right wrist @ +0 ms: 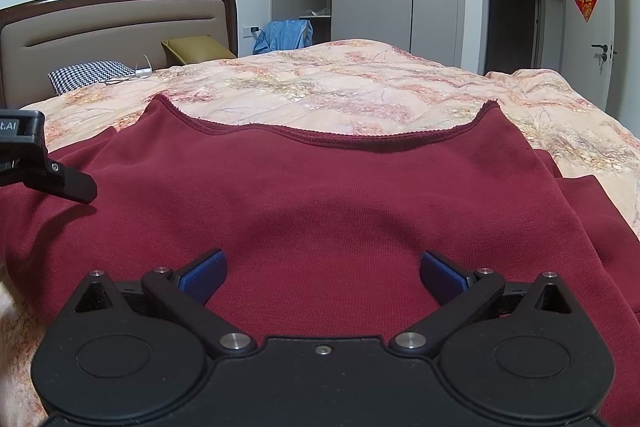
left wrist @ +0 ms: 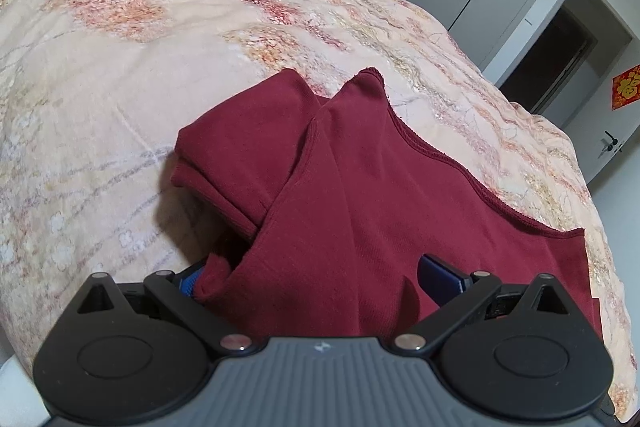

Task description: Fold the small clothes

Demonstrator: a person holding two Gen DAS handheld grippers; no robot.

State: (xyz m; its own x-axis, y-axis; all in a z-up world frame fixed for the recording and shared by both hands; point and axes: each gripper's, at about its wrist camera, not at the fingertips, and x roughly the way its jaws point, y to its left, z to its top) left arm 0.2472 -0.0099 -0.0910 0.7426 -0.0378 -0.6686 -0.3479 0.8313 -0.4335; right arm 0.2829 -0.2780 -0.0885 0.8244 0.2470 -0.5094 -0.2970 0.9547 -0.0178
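One dark red sweater (right wrist: 320,195) on the bed (right wrist: 360,79), spread over the flowery quilt, near the bed's foot edge. Stitched hem edge toward the headboard (right wrist: 116,23), long side running across the bed from left to right. One sleeve (left wrist: 236,147) folded over the body on the left side, seen from the left wrist camera.

Two tongs. Left tongs (left wrist: 320,275) wide open, right at the sweater's left part, with a bunched fold of red cloth lying between the blue pads (left wrist: 440,277); left pad mostly hidden under cloth. Cannot tell if pads touch the cloth. Right tongs (right wrist: 322,273) wide open too, low over the middle of the sweater, holding nothing, flat red cloth between the two pads.

Two pillows by the headboard: one checked black-and-white pillow (right wrist: 90,75), one mustard pillow (right wrist: 198,51). One blue garment (right wrist: 286,35) past the bed's far edge.
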